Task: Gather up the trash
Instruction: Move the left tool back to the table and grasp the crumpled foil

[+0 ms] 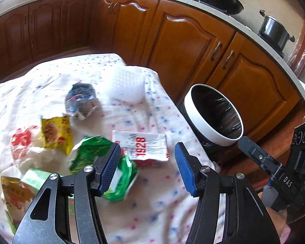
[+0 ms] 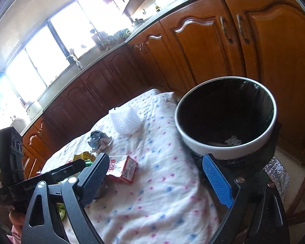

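The left tongs (image 1: 147,166) stand part open and empty above the cloth-covered worktop (image 1: 156,203), and the right tongs (image 2: 156,180) gape wide with nothing between them, near the white-rimmed bin (image 2: 203,142), which stands just off the worktop's edge with a black liner and a scrap or two already at its bottom. The trash lies scattered on the cloth: a crushed carton marked 1928 (image 1: 144,148) lies in front of the left tongs, a green wrapper (image 1: 120,181) partly under their left finger, a yellow sachet (image 1: 57,134) farther left, a crumpled bluish wad (image 1: 80,99) and a white foam net (image 1: 128,87) beyond. All of it looks light and limp (the carton alone seems to keep some stiffness, being dented card). I judge the carton best pinched across its narrow flattened body; the slick wrapper wants a bite on a bunched fold, since a single film edge may slip, and the cloth beneath could get caught in a low grip.
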